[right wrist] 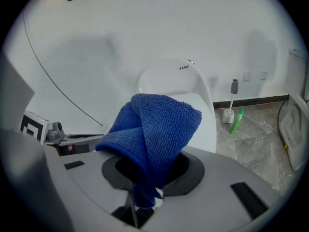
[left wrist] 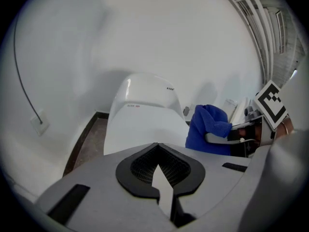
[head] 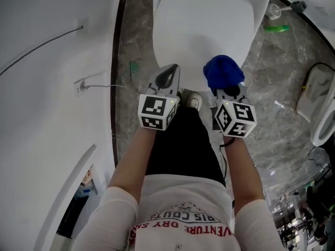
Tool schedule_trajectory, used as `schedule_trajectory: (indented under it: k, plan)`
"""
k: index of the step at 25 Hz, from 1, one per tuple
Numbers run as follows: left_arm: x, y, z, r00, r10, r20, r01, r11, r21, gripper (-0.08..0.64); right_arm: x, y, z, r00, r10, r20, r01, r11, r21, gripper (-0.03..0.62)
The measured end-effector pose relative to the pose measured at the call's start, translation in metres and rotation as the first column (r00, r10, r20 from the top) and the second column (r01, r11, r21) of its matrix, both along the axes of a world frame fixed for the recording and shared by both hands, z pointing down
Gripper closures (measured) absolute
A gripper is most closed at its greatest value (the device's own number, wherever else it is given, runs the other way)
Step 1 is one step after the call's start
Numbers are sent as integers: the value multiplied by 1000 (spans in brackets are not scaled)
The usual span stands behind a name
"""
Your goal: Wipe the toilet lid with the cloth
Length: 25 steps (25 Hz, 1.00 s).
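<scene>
Right hand-held gripper [right wrist: 147, 180] clamping cloth [right wrist: 154, 129], left hand-held gripper [left wrist: 159, 175] closed, near toilet lid [head: 204, 30]

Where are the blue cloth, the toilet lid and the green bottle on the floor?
blue cloth [right wrist: 159, 124], right gripper view, the folded middle of the fabric.
toilet lid [head: 201, 30], head view, the bare middle of its top.
green bottle [right wrist: 235, 122], right gripper view, the middle of its body.

Bright, even light; fisheye-dark corners.
</scene>
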<state>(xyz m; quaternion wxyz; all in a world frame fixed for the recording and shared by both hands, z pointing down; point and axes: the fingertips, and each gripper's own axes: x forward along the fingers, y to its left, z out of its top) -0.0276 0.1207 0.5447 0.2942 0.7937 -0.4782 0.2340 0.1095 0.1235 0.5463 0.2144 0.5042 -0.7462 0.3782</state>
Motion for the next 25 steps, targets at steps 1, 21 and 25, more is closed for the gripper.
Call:
schedule_trajectory:
  k: [1, 21, 25]
  plan:
    - [-3, -10, -6, 1000, 1, 4, -1, 1000, 18, 554, -4, -11, -4, 1000, -2, 16, 2, 1000, 0, 505]
    - [-132, -192, 6, 997, -42, -60, 41, 999, -22, 554, -203, -222, 33, 982, -168, 91, 179, 976, -128, 505]
    - [-145, -211, 19, 997, -48, -54, 46, 998, -39, 554, -206, -238, 55, 980, -196, 36, 199, 965, -169, 505]
